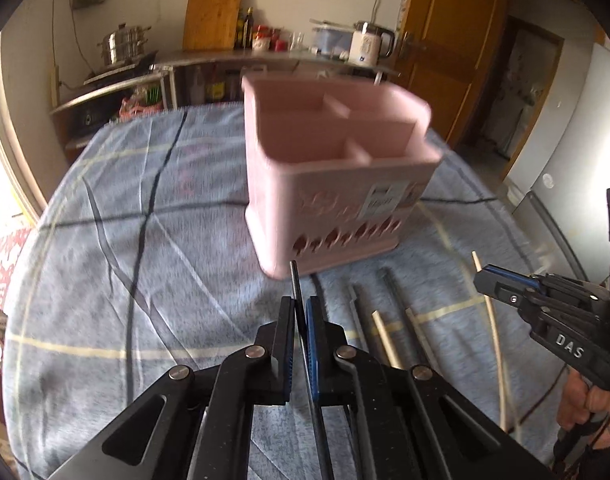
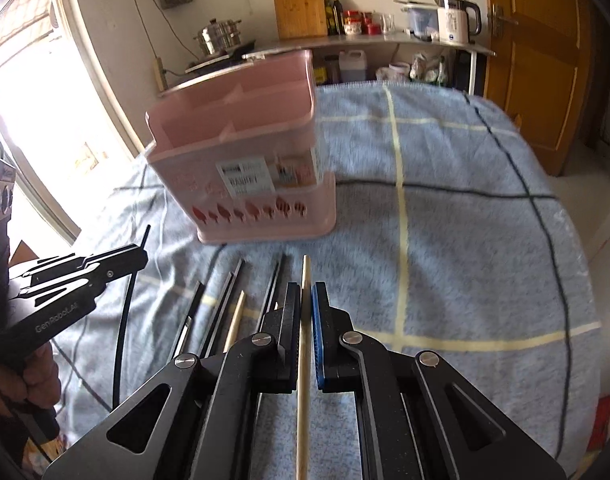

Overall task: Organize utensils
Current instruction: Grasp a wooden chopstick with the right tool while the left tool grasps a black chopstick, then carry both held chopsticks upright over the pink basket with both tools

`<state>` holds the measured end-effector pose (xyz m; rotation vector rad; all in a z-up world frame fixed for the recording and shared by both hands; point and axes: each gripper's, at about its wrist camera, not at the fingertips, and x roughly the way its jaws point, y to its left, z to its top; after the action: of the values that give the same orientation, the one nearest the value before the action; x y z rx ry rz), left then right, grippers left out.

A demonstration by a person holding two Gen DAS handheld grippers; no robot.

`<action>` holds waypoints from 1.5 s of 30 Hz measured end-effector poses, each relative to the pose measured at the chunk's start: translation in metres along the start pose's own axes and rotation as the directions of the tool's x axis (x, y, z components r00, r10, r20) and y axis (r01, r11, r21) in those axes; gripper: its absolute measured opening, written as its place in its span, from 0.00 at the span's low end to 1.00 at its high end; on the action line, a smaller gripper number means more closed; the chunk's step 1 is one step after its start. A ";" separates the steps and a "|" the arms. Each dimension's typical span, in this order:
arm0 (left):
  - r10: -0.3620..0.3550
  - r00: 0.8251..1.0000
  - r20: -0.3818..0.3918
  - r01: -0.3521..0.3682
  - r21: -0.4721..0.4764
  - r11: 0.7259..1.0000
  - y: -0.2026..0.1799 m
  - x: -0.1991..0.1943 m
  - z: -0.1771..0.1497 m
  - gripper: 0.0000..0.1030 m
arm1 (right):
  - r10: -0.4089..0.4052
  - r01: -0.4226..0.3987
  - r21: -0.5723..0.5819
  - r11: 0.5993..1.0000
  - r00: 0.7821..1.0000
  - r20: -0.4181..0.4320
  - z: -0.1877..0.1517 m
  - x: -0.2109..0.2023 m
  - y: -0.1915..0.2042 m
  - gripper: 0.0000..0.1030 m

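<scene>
A pink utensil holder [image 1: 337, 168] with several empty compartments stands on the blue checked cloth; it also shows in the right wrist view [image 2: 245, 152]. My left gripper [image 1: 300, 304] is shut on a black chopstick [image 1: 295, 280], held above the cloth in front of the holder. My right gripper [image 2: 305, 292] is shut on a light wooden chopstick [image 2: 303, 360]. Each gripper shows in the other's view: the right gripper [image 1: 489, 276] with its wooden chopstick, the left gripper [image 2: 139, 256] with its black chopstick. More black chopsticks [image 2: 225, 304] and a wooden one [image 2: 235, 320] lie on the cloth between the grippers.
The blue checked cloth [image 2: 445, 240] covers the table. Behind it stands a counter [image 1: 233, 56] with a steel pot [image 1: 123, 44], a cutting board [image 1: 213, 16], bottles and a white kettle [image 1: 371, 44]. A wooden door [image 2: 533, 52] is at the right.
</scene>
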<state>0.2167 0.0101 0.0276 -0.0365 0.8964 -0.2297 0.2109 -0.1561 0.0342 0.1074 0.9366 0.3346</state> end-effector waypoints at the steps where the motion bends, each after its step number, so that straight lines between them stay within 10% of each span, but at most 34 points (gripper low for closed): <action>1: -0.002 1.000 0.010 0.002 0.002 1.000 -0.001 -0.005 0.003 0.05 | 0.000 0.000 -0.002 1.000 1.000 0.011 0.002 -0.005 0.000 0.06; 19: -0.014 0.985 0.173 0.005 0.048 0.999 -0.017 -0.096 0.032 0.04 | 0.009 0.000 -0.045 0.999 0.983 0.184 0.021 -0.087 0.010 0.06; 45: -0.067 0.975 0.214 0.058 0.049 0.997 -0.025 -0.136 0.048 0.04 | 0.038 -0.019 -0.073 0.997 0.963 0.267 0.023 -0.127 0.017 0.05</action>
<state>0.1677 0.0112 0.1660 -0.0492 0.6746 -0.2972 0.1565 -0.1806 0.1494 0.0989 0.6543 0.3691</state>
